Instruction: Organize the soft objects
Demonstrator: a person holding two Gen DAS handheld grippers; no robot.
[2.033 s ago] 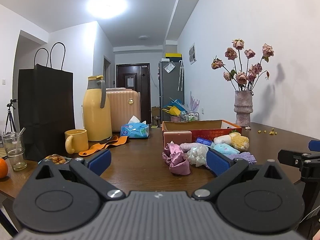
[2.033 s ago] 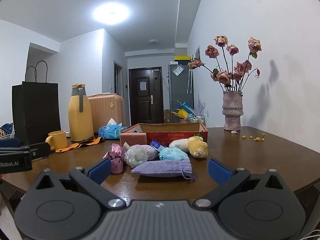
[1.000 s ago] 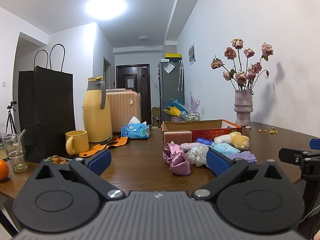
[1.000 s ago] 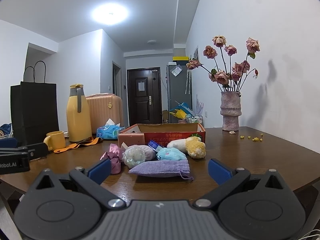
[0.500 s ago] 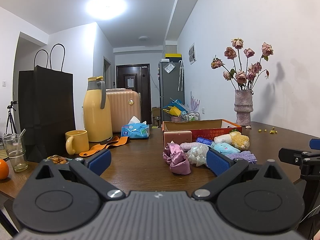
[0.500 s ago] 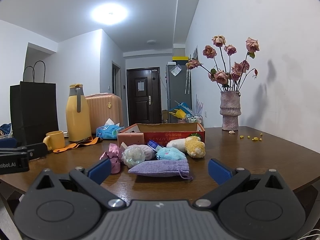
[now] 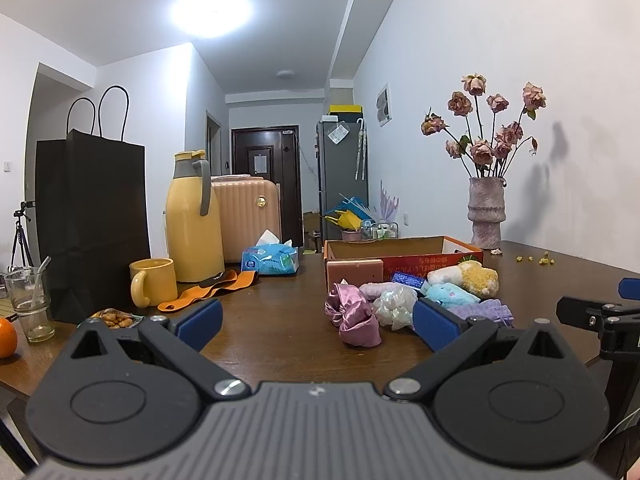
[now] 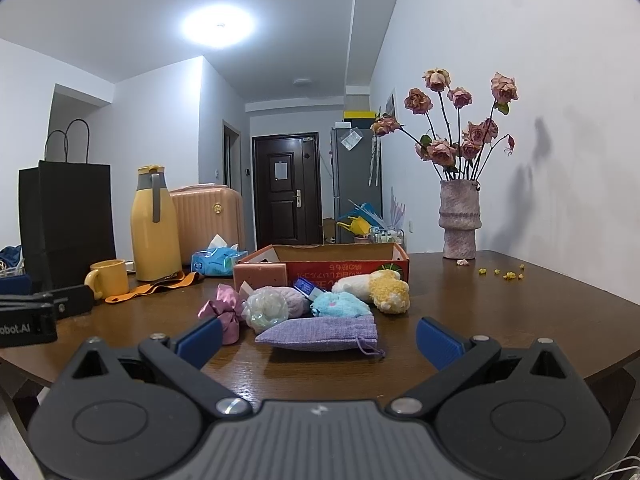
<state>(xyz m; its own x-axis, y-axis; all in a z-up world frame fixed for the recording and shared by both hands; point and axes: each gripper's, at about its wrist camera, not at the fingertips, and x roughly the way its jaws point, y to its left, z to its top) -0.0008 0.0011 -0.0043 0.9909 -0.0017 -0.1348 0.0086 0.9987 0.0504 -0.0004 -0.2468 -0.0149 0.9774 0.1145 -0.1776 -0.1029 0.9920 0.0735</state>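
Note:
A heap of soft things lies on the brown table in front of an orange cardboard box (image 8: 340, 266): a pink satin scrunchie (image 7: 352, 314), an iridescent white scrunchie (image 8: 267, 309), a blue plush (image 8: 340, 305), a white and yellow plush (image 8: 384, 286) and a flat purple drawstring pouch (image 8: 324, 333). My left gripper (image 7: 316, 320) stands open near the table's front edge, short of the pink scrunchie. Nothing sits between the fingers of my right gripper (image 8: 316, 340), which is open with the purple pouch just beyond its tips.
On the left stand a yellow thermos (image 7: 194, 220), a yellow mug (image 7: 154, 282), a black paper bag (image 7: 90, 224), a glass (image 7: 30, 304), an orange (image 7: 6, 336), an orange strap (image 7: 212, 288) and a tissue pack (image 7: 270, 260). A vase of dried roses (image 8: 459, 220) stands at the back right.

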